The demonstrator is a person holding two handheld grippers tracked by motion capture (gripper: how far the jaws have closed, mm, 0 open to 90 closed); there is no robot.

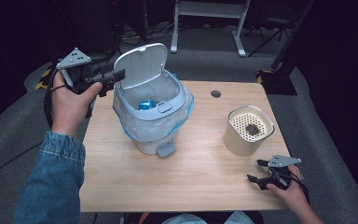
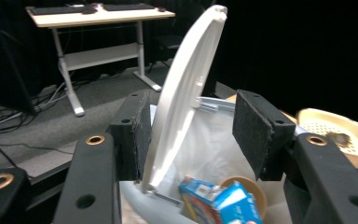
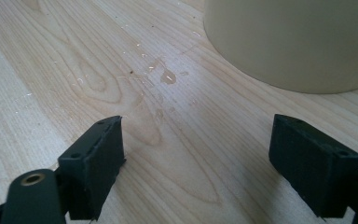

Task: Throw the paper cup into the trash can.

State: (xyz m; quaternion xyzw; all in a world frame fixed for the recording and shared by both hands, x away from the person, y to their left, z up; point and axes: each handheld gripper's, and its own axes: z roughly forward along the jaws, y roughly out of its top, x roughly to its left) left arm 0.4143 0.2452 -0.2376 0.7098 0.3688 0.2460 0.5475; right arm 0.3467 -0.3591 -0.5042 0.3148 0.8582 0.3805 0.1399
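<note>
Straddling upright bin lid (image 2: 186, 88), left gripper (image 2: 191, 135) half-open w/o clamping; right gripper (image 3: 196, 158) wide open, empty; bin (image 1: 151, 119) contents partly hidden.

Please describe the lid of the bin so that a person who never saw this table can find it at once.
On the wooden table stands a white pedal bin lined with a plastic bag. Its lid stands raised at the back, between the left tool's pads; unlike the cream canister, it is hinged.

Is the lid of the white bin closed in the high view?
No, the lid stands raised at the back of the white bin, so the blue cartons inside are visible.
</note>
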